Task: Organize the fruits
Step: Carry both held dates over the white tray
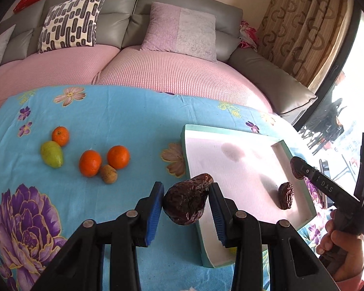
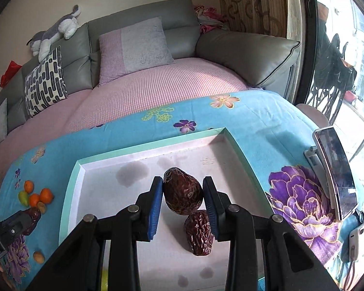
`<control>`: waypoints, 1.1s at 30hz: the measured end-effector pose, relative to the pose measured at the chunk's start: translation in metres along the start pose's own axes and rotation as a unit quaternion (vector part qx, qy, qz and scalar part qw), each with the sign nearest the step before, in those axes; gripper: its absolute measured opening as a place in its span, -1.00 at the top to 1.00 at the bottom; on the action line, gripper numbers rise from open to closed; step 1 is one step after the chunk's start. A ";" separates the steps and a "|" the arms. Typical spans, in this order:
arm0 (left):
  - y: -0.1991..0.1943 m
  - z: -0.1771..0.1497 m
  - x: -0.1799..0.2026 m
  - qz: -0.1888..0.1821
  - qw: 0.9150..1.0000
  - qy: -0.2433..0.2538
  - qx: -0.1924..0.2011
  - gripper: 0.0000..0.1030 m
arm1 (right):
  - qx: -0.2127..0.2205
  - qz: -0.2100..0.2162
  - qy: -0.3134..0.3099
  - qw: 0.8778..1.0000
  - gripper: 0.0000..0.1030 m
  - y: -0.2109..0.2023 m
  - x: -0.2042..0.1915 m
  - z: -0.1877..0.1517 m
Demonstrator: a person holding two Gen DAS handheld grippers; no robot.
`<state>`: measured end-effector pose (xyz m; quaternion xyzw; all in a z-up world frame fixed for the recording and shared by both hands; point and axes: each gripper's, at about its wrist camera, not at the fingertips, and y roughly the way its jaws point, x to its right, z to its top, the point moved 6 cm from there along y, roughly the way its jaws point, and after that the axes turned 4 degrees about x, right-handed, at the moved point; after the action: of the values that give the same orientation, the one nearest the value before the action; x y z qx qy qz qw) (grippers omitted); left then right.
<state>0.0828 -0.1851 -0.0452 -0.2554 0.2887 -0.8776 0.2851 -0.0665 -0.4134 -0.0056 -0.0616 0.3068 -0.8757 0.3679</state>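
Left wrist view: your left gripper (image 1: 185,203) clamps one date (image 1: 185,201) at the tray's (image 1: 185,131) near-left edge. Your right gripper (image 2: 182,194) clamps a second date (image 2: 182,190) over the tray; a third date (image 2: 198,232) lies beneath. Farther left: oranges (image 1: 90,163), pear (image 1: 51,154).

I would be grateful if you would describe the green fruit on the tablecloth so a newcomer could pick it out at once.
Start at the blue flowered tablecloth in front of the sofa, and look left of the white tray to the small cluster of loose fruit. The green pear lies at that cluster's left edge, touching the farthest tangerine. It is the only green, teardrop-shaped piece among round orange ones.
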 end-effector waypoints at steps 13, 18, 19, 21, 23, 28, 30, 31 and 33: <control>0.043 -0.023 0.064 -0.024 0.996 0.082 -0.012 0.21 | 0.012 -0.014 -0.005 1.000 0.32 0.024 0.014 0.001; 0.050 -0.027 0.061 -0.017 0.996 0.082 -0.019 0.21 | -0.004 -0.019 0.009 1.000 0.32 0.032 0.026 -0.005; 0.051 -0.028 0.060 -0.015 0.996 0.082 -0.020 0.21 | -0.007 -0.021 0.013 1.000 0.32 0.033 0.029 -0.006; 0.053 -0.029 0.059 -0.013 0.996 0.081 -0.023 0.21 | -0.012 -0.023 0.023 0.999 0.32 0.035 0.035 -0.008; 0.054 -0.031 0.059 -0.013 0.996 0.081 -0.027 0.21 | -0.018 -0.030 0.029 0.999 0.32 0.036 0.041 -0.011; 0.059 -0.034 0.059 -0.012 0.996 0.079 -0.039 0.21 | -0.050 -0.037 0.045 0.997 0.32 0.048 0.051 -0.022; 0.061 -0.036 0.059 -0.011 0.996 0.080 -0.046 0.21 | -0.060 -0.042 0.046 0.996 0.32 0.053 0.055 -0.026; 0.062 -0.038 0.059 -0.010 0.996 0.080 -0.049 0.21 | -0.064 -0.045 0.047 0.996 0.32 0.056 0.056 -0.028; 0.066 -0.040 0.059 -0.010 0.995 0.080 -0.056 0.21 | -0.071 -0.047 0.054 0.995 0.32 0.058 0.059 -0.032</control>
<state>0.0396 -0.2532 -0.0990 -0.2025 0.3566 -0.8805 0.2379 -0.0850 -0.4694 -0.0720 -0.0547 0.3846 -0.8698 0.3041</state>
